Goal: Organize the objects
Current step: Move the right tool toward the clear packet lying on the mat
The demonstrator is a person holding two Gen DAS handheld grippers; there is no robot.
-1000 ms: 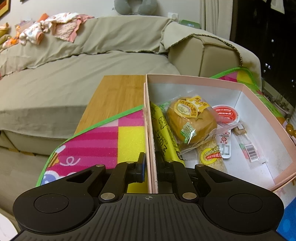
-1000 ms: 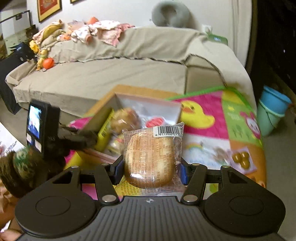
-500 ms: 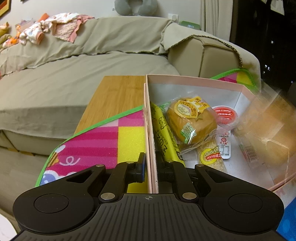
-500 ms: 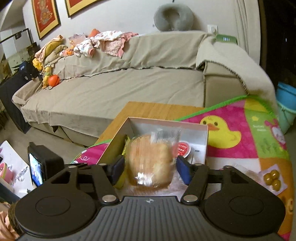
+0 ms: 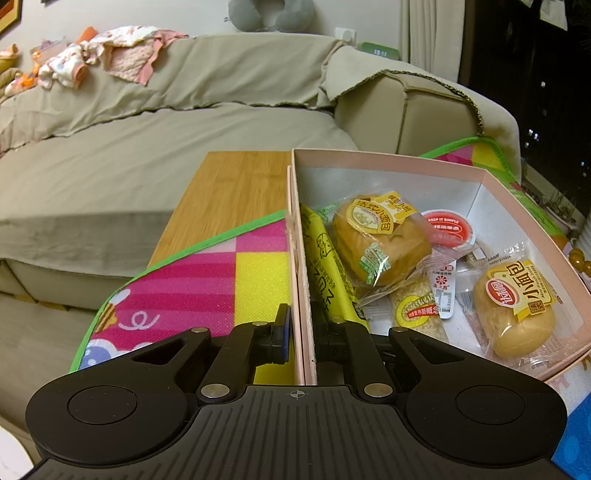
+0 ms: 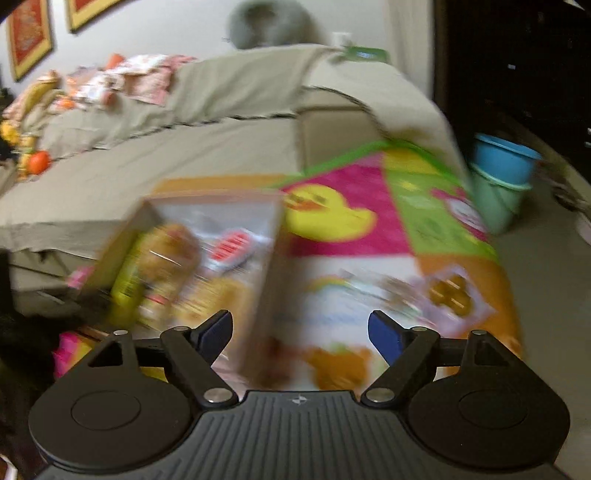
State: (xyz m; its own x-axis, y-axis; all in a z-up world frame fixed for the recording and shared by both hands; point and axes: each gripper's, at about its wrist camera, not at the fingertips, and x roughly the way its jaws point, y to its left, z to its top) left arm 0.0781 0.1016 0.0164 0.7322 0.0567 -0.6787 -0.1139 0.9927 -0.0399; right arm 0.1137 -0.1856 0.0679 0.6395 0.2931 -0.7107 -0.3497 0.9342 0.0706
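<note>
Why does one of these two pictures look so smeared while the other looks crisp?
Right wrist view: motion blur smears the pink box and play mat, while the right gripper itself stays sharp. Left wrist view: crisp, so the bread packets' print is readable; fisheye bends the sofa.

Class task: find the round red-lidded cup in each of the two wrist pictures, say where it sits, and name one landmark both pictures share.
Left wrist view: red-lidded cup lies right of centre, inside the pink box, toward its far wall.
Right wrist view: blurred red patch, left of centre, inside the box.
Shared landmark: the grey neck pillow atop the sofa back.
</note>
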